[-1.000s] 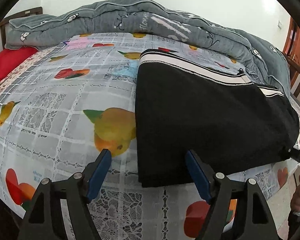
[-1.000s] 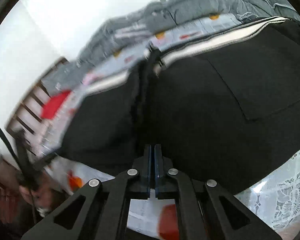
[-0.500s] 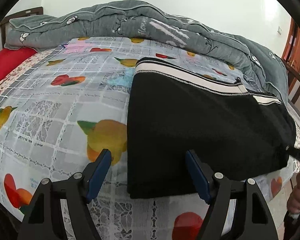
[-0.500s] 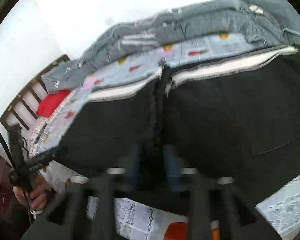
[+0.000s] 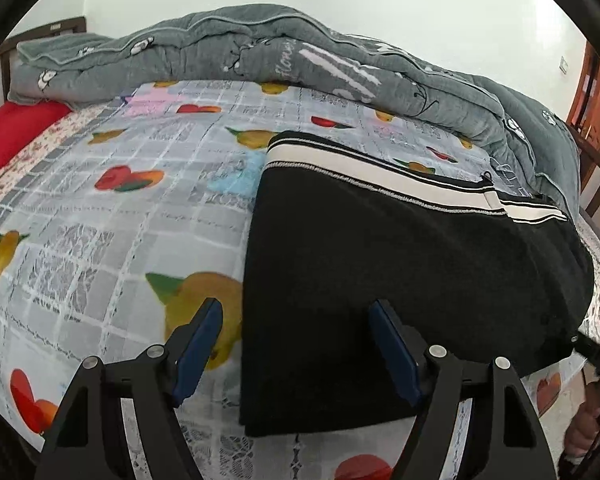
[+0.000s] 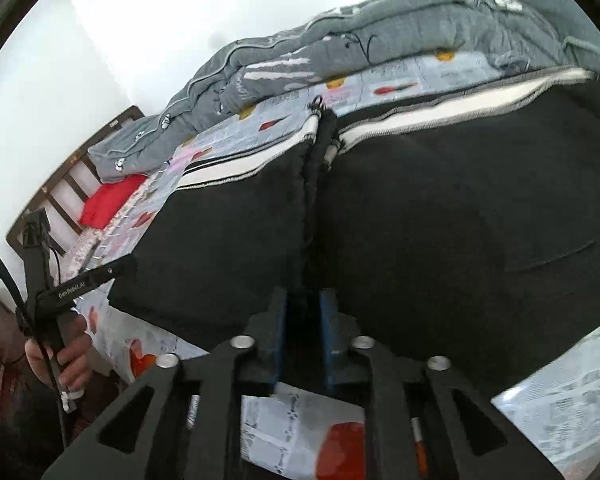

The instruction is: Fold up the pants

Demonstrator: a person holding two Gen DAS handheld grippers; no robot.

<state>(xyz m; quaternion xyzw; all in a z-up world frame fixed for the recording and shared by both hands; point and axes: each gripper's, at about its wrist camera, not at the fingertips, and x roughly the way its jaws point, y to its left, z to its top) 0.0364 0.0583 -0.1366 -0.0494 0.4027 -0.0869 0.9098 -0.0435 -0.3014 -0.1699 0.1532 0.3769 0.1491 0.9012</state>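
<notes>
The black pants [image 5: 400, 264] with a white-striped waistband lie folded on the fruit-print bedsheet [image 5: 100, 216], at the bed's near right part. My left gripper [image 5: 296, 344] is open and empty; its blue pads straddle the pants' near left edge, just above it. In the right wrist view the pants [image 6: 440, 216] fill the frame, with a seam running up the middle. My right gripper [image 6: 303, 332] has its jaws a little apart around the pants' near edge at the seam. The left gripper's body [image 6: 84, 280] shows there at far left, held by a hand.
A rumpled grey quilt [image 5: 300, 60] lies along the far side of the bed. A red pillow [image 5: 12, 128] sits at the far left by the wooden headboard. A wooden bed rail [image 5: 596, 184] and door stand at the right. The bed edge runs close below both grippers.
My right gripper was shut on the pants' edge and has opened a little. The left gripper has stayed open and drifted slightly relative to the pants' left edge.
</notes>
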